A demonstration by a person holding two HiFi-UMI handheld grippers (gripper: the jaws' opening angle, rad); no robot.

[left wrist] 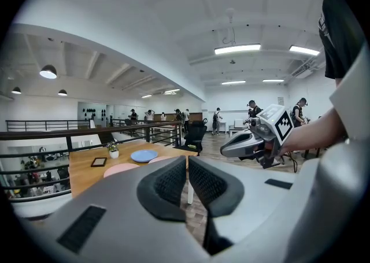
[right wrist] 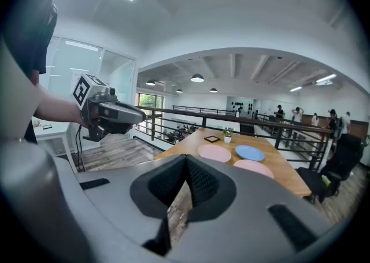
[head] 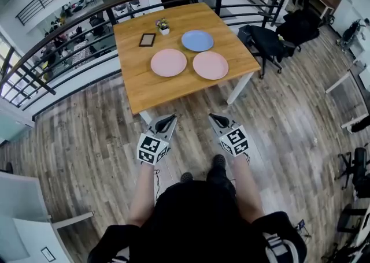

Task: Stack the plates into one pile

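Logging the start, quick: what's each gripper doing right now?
Left gripper: closed, holding nothing.
Right gripper: closed, holding nothing.

One wooden table [head: 150, 88], two pink plates [head: 168, 62] [head: 210, 65], one blue plate [head: 197, 40], one black picture frame [head: 147, 40], one potted plant [head: 163, 26], one black office chair [head: 263, 42], one left gripper [head: 167, 118], one right gripper [head: 217, 117]

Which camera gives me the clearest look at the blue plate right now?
The head view: it looks down on the blue plate, showing its whole round rim. The left gripper view shows it only as a small, flat sliver far off; the right gripper view shows a low, flattened oval.
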